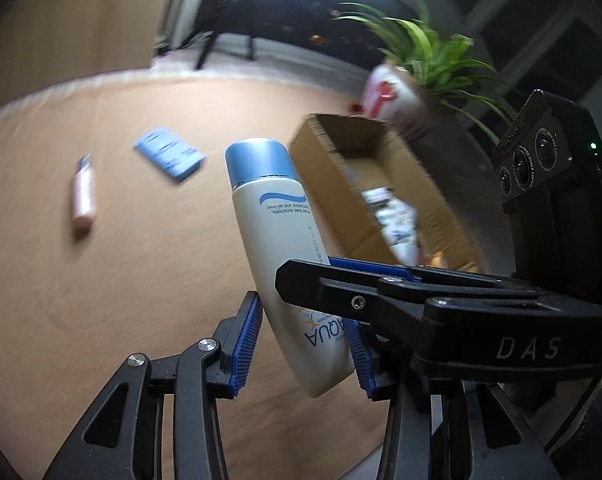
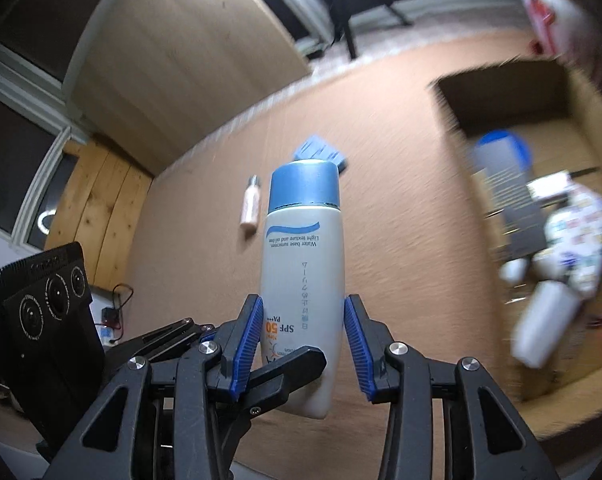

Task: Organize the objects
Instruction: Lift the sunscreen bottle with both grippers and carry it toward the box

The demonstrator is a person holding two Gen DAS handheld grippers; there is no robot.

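Both claws, left (image 1: 305, 344) and right (image 2: 301, 344), angled downward, clamp the sunscreen bottle (image 2: 301, 264).

Black tongs (image 1: 305, 344), blue ribbed pads (image 2: 355, 334), silver screws.

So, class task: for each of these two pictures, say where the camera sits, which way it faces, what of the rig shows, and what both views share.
Left wrist: on the left gripper, looking down along its fingers at the sunscreen bottle it holds; the right gripper crosses from the right.
Right wrist: on the right gripper, facing down at the sunscreen bottle; a left gripper finger enters from lower left.
Shared: bottle, pink tube, blue packet, cardboard box, table.
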